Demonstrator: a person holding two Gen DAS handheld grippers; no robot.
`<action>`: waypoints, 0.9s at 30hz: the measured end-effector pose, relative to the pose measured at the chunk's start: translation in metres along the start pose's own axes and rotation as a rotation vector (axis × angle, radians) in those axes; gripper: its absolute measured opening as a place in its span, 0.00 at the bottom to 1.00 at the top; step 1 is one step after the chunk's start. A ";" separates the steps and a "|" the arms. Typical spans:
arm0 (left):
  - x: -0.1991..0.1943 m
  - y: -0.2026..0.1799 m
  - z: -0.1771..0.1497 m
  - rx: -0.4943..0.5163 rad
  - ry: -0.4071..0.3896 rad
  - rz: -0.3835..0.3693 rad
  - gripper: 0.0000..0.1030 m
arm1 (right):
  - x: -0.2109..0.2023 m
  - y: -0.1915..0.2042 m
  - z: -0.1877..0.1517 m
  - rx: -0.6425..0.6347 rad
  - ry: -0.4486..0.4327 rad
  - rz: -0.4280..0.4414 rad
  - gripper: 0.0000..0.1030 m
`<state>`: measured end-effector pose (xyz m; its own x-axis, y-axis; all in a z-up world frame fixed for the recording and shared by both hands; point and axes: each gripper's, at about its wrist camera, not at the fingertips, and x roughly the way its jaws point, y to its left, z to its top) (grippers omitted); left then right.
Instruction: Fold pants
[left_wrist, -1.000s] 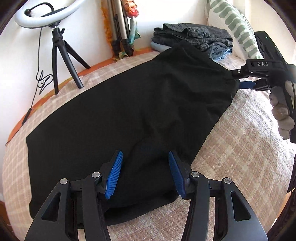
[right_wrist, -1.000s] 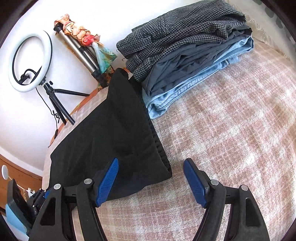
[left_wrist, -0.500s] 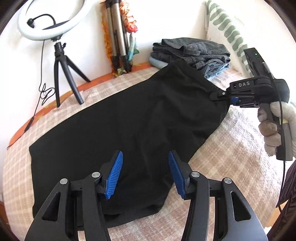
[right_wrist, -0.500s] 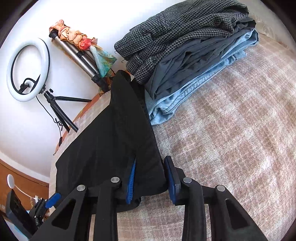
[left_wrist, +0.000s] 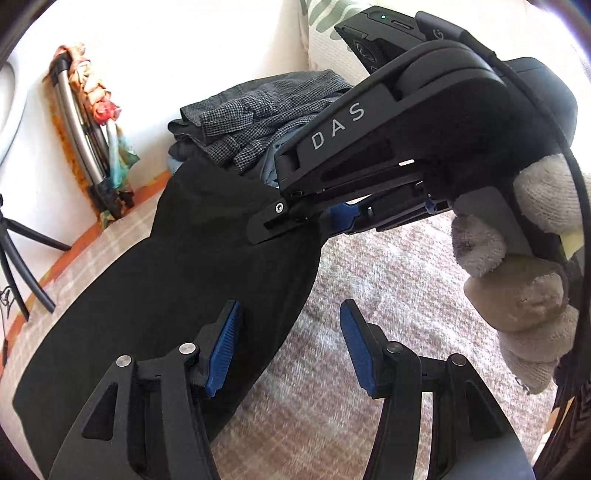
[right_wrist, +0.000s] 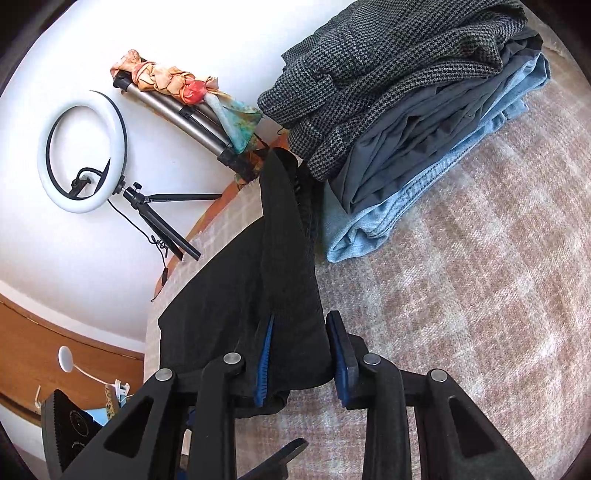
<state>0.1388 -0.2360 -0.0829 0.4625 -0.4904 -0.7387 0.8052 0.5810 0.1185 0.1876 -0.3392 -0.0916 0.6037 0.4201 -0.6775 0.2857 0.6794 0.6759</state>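
The black pants (left_wrist: 159, 280) lie spread on the pink checked bed cover (left_wrist: 388, 280). My right gripper (right_wrist: 301, 356) is shut on the pants' near corner (right_wrist: 291, 317) and holds that edge lifted, so the cloth folds up from the bed. In the left wrist view the right gripper (left_wrist: 306, 218) fills the upper right, held by a gloved hand (left_wrist: 517, 280). My left gripper (left_wrist: 286, 347) is open and empty, low over the pants' right edge, one finger over the cloth and one over the cover.
A stack of folded clothes (right_wrist: 406, 103) lies at the far end of the bed, touching the pants' far corner. A ring light on a tripod (right_wrist: 83, 155) and a folded tripod with a scarf (right_wrist: 192, 99) stand by the white wall. A striped pillow (left_wrist: 325, 40) is behind.
My right gripper closed on the pants' corner and lifted it toward my left gripper. My left gripper moved right, toward the pants' edge, and stayed open.
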 end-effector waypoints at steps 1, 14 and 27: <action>0.005 0.000 0.002 0.004 0.003 0.015 0.53 | 0.002 -0.001 0.001 0.003 0.012 0.015 0.27; 0.004 0.054 0.007 -0.267 -0.085 -0.074 0.07 | -0.002 -0.018 0.037 0.015 0.017 0.033 0.69; -0.006 0.039 0.010 -0.193 -0.107 -0.075 0.07 | 0.048 -0.021 0.061 0.112 0.076 0.165 0.72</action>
<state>0.1710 -0.2174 -0.0672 0.4493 -0.5964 -0.6651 0.7574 0.6491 -0.0705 0.2562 -0.3700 -0.1209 0.5927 0.5668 -0.5722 0.2714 0.5283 0.8045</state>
